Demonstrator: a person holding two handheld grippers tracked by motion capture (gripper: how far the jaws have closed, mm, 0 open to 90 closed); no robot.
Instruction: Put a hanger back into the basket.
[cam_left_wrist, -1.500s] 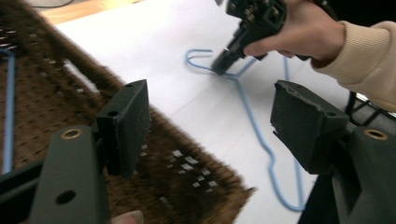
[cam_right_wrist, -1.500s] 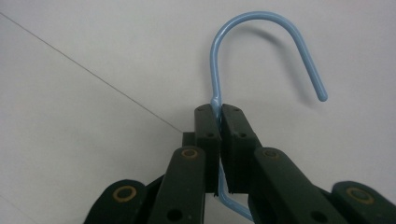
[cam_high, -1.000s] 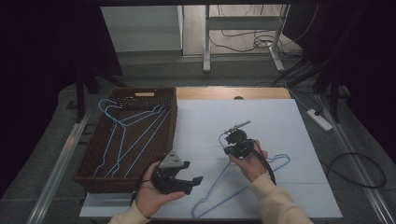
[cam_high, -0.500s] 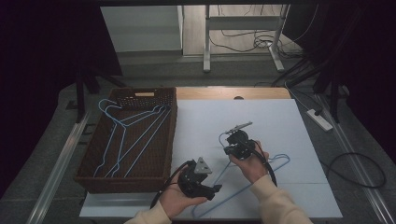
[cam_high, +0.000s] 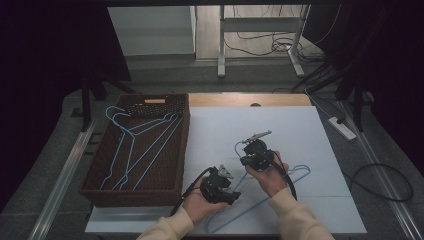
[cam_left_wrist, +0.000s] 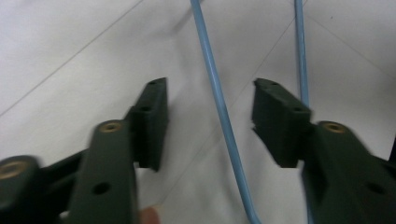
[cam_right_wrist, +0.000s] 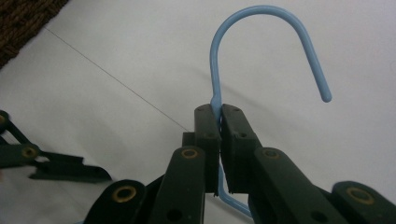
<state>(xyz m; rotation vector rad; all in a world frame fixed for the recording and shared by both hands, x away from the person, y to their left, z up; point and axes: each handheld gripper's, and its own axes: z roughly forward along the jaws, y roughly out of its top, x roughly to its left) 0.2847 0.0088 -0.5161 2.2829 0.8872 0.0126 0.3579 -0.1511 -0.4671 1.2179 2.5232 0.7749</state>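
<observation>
Starting at the left, we are seeing a brown wicker basket (cam_high: 182, 150) on the counter (cam_high: 300, 130), with a few blue wire hangers (cam_high: 142, 145) lying inside it. Just right of the basket, the left tool (cam_high: 231, 196) is hovering low over the white counter surface, jaws spread wide and gripping nothing. In the left gripper view one thin arm of the blue hanger (cam_left_wrist: 219, 107) is running up between the parted jaws, touching neither, so we are judging that this tool is lining up to take that arm.

Moving right, the hanger (cam_high: 280, 187) is lying flat on the counter in front of the person, well outside the basket. The right tool (cam_high: 248, 145) is clenched on its neck; in the right gripper view the pads (cam_right_wrist: 232, 135) are pinching the wire just below the hook (cam_right_wrist: 261, 28), which is curving up and over, free.

We are judging the hanger as light, thin coated wire: springy rather than rigid, smooth and likely to twist or slip in a pinch. The neck is the firmest hold; a second grip on the straight arm should stop it swinging.
</observation>
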